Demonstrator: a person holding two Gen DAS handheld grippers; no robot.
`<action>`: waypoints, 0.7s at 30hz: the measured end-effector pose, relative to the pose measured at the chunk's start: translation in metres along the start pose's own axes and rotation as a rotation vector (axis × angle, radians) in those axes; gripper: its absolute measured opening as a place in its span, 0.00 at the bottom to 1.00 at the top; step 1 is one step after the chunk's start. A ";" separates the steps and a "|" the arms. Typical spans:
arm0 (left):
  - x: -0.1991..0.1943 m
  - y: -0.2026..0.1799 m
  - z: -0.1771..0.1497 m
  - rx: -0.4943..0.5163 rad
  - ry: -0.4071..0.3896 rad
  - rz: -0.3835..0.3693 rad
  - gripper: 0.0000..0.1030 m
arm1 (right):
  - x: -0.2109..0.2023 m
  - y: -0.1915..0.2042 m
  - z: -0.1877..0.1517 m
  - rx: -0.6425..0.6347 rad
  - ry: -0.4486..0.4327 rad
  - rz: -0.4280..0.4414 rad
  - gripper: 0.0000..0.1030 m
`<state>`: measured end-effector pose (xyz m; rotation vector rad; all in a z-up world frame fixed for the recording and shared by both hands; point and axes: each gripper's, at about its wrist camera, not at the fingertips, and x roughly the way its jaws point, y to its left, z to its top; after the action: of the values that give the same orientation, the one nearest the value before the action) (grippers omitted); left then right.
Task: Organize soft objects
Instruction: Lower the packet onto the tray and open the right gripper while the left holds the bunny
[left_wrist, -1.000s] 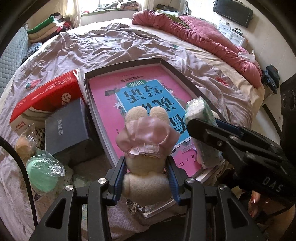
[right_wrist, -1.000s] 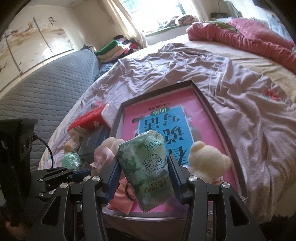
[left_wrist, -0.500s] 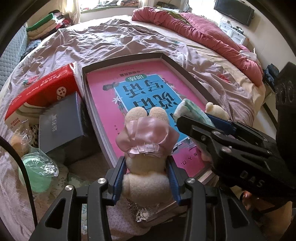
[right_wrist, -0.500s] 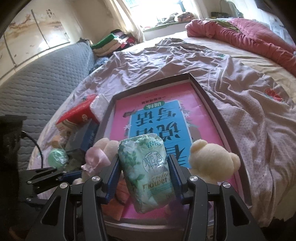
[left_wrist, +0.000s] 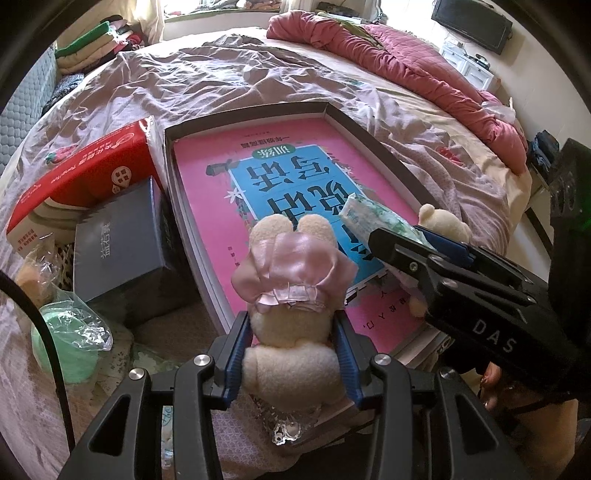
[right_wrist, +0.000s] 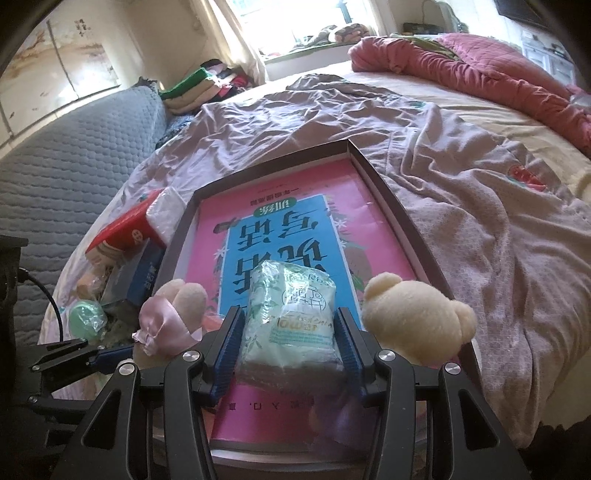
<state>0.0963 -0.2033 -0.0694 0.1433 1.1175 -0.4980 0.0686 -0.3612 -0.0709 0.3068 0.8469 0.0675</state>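
Observation:
My left gripper (left_wrist: 291, 343) is shut on a cream plush toy in a pink satin dress (left_wrist: 291, 273), held over the near edge of a shallow dark tray (left_wrist: 365, 129) lined with a pink and blue printed sheet. My right gripper (right_wrist: 290, 343) is shut on a pale green tissue pack (right_wrist: 291, 314), low over the same tray's near end. A cream teddy bear (right_wrist: 417, 317) lies in the tray just right of that pack. In the left wrist view the tissue pack (left_wrist: 373, 214) and the bear (left_wrist: 443, 225) show beyond the right gripper's black body.
Left of the tray lie a red and white carton (left_wrist: 85, 173), a dark grey box (left_wrist: 122, 243) and a green object in clear plastic (left_wrist: 66, 343). A rumpled mauve sheet (right_wrist: 480, 206) covers the bed, with a red quilt (right_wrist: 480, 66) at the far side. Folded clothes (right_wrist: 199, 85) are stacked by the window.
The right gripper has dipped with the tissue pack toward the tray's near end, so the teddy bear looms larger beside it. The left gripper and its plush toy have hardly shifted.

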 end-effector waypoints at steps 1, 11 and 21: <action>0.000 0.000 0.000 -0.001 0.001 0.000 0.44 | -0.001 0.000 0.000 -0.001 -0.001 -0.001 0.51; 0.002 -0.005 0.001 0.016 0.007 0.014 0.46 | -0.015 0.002 0.004 0.002 -0.029 0.000 0.57; -0.002 -0.004 0.001 0.010 0.004 0.019 0.51 | -0.028 0.002 0.006 0.010 -0.049 -0.006 0.61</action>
<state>0.0944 -0.2068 -0.0664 0.1638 1.1170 -0.4865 0.0550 -0.3659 -0.0462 0.3141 0.7991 0.0505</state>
